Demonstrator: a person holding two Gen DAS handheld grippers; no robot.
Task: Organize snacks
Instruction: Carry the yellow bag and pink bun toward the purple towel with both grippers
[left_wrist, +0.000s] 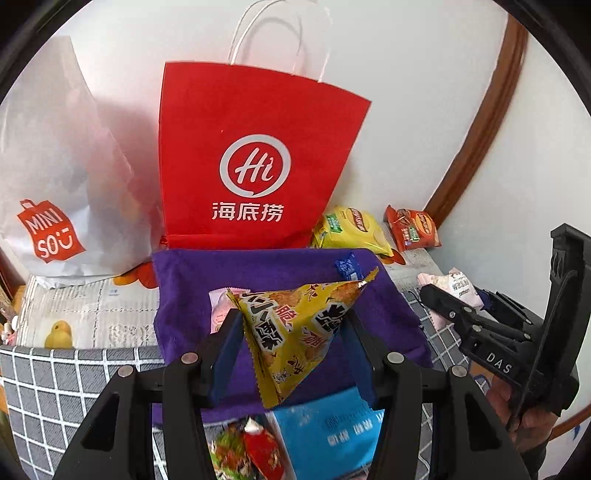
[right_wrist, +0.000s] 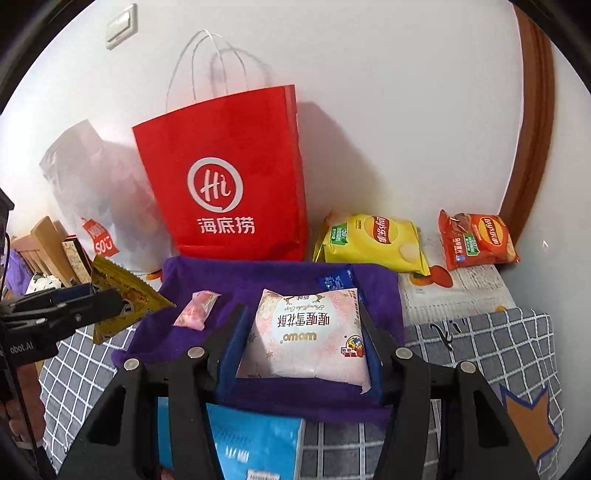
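My left gripper (left_wrist: 293, 350) is shut on a yellow triangular snack packet (left_wrist: 295, 325) and holds it above a purple cloth (left_wrist: 258, 273). In the right wrist view the same left gripper (right_wrist: 107, 301) comes in from the left with the yellow packet (right_wrist: 129, 299). My right gripper (right_wrist: 304, 347) is shut on a pink-and-white snack packet (right_wrist: 306, 332) over the purple cloth (right_wrist: 258, 277). From the left wrist view the right gripper (left_wrist: 434, 293) shows at the right with the pink packet (left_wrist: 456, 282). A small pink candy packet (right_wrist: 195, 310) and a small blue packet (right_wrist: 334, 282) lie on the cloth.
A red paper bag (right_wrist: 229, 177) stands against the wall behind the cloth, with a white paper bag (left_wrist: 51, 177) to its left. Yellow (right_wrist: 373, 240) and red (right_wrist: 476, 240) crisp bags lie at the back right. A blue pack (right_wrist: 255, 443) and wrapped candies (left_wrist: 251, 450) lie nearest me.
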